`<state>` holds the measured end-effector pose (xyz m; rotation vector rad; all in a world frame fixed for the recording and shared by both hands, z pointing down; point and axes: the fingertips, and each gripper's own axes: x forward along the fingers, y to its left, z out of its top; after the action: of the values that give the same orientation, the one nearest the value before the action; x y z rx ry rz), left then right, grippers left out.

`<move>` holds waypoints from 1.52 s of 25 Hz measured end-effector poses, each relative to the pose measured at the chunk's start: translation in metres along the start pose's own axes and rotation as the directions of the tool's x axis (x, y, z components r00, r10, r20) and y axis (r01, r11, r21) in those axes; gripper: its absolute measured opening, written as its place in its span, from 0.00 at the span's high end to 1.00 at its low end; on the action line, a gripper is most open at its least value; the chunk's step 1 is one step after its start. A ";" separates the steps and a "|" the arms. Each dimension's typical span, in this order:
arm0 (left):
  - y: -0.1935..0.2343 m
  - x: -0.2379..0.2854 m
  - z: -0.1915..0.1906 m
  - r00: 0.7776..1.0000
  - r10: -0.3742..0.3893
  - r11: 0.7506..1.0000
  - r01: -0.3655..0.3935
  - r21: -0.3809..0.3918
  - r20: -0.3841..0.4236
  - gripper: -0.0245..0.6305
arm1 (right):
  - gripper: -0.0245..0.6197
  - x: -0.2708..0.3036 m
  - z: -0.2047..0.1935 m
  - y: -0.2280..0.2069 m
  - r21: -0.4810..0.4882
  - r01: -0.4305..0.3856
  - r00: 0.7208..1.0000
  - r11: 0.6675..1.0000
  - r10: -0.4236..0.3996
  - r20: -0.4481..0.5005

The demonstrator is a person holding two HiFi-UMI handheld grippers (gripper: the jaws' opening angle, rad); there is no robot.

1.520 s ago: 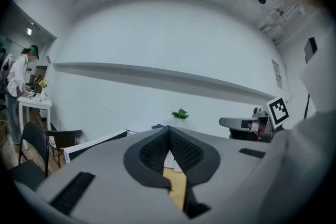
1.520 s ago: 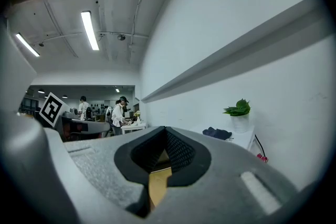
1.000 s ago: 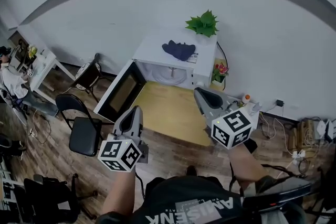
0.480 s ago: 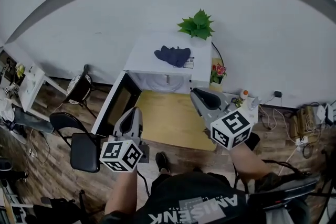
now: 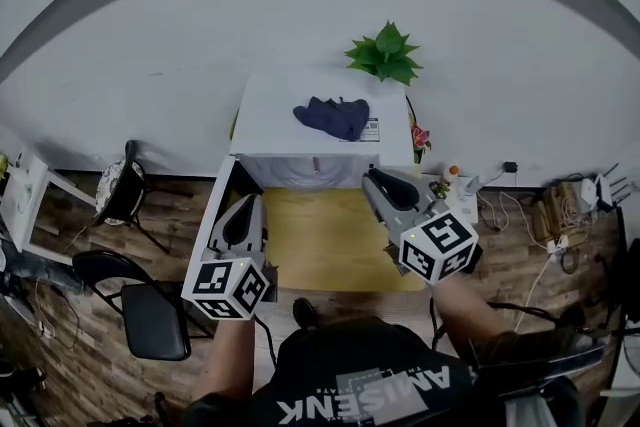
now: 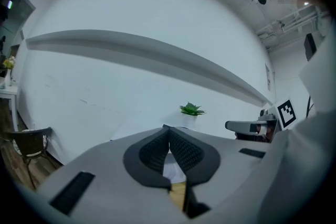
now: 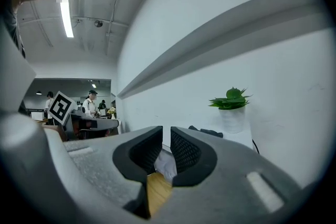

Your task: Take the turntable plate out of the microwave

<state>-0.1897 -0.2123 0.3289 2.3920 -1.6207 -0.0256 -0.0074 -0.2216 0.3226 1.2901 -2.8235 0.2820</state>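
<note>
Although we cannot see the turntable plate, presumably inside the microwave (image 5: 275, 120) straight ahead on the bench (image 5: 320, 240), we list the right hand-held gripper (image 7: 166, 136), its jaws just opened a sliver and empty, nearer its mouth than the left hand-held gripper (image 6: 168, 134), whose jaws are together.

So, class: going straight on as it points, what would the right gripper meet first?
Probably the open front of the microwave, towards its right side, though depth is unclear. The right gripper has just been opening its jaws, with nothing between them.
</note>
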 end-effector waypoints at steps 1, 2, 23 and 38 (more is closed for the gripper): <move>0.006 0.004 -0.001 1.000 -0.010 1.000 0.010 -0.010 -0.001 0.96 | 0.91 0.005 -0.002 -0.001 0.011 0.015 1.000 1.000 -0.015 0.000; 0.012 0.007 -0.002 1.000 -0.023 1.000 0.023 -0.018 -0.003 0.96 | 0.90 0.010 -0.004 -0.002 0.021 0.033 0.999 0.999 -0.033 0.002; 0.049 0.063 -0.125 0.933 -0.246 0.933 0.155 -0.324 -0.261 0.68 | 0.65 0.065 -0.124 -0.026 0.364 0.182 0.979 0.913 -0.135 -0.151; 0.075 0.105 -0.220 0.936 -0.171 0.796 -0.052 -0.603 -0.307 0.68 | 0.60 0.090 -0.232 -0.059 0.635 0.247 0.958 0.732 -0.084 -0.275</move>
<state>-0.1840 -0.2911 0.5713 1.8191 -1.1422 -0.1085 -0.0341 -0.2860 0.5688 1.4586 -2.4429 1.4395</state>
